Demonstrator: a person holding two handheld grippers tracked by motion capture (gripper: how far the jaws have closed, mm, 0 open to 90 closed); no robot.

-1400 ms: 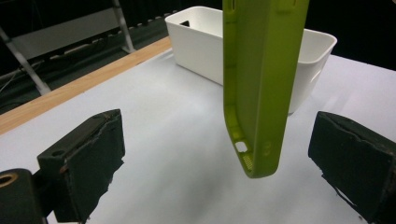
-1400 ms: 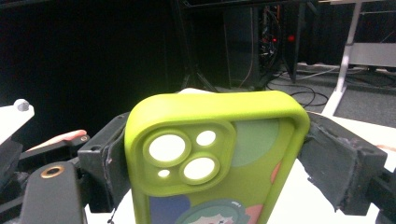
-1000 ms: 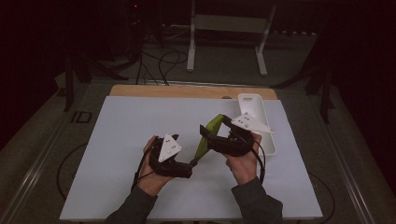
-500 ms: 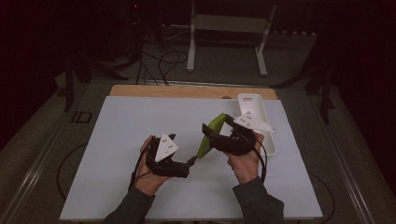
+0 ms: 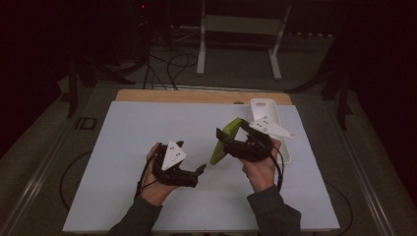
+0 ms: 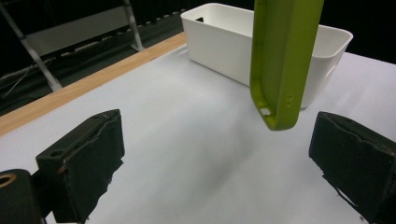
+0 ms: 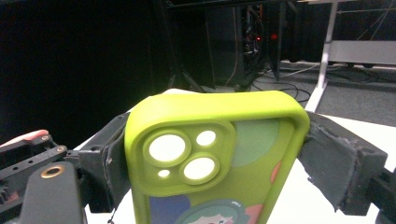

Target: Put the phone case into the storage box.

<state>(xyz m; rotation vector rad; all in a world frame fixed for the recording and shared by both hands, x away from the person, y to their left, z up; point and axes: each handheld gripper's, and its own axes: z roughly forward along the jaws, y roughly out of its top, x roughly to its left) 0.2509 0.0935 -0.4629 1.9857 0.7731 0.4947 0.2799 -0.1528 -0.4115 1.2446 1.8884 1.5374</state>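
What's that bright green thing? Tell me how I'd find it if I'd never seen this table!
Start at the big white sheet on the table and find the long white bin near its far right edge. Just left of the bin, the right gripper clamps a lime-green phone case and holds it above the sheet. It is the one brightly coloured thing, with round camera holes and a cartoon print.

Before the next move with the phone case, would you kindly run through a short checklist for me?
1. Right gripper shut on the green phone case, jaws on both long edges: ok.
2. Case lifted off the white mat: ok.
3. Left gripper jaws open with nothing between them: ok.
4. Case's lower end between the left jaws: not ok, it hangs beyond them.
5. White bin holding nothing: cannot tell.
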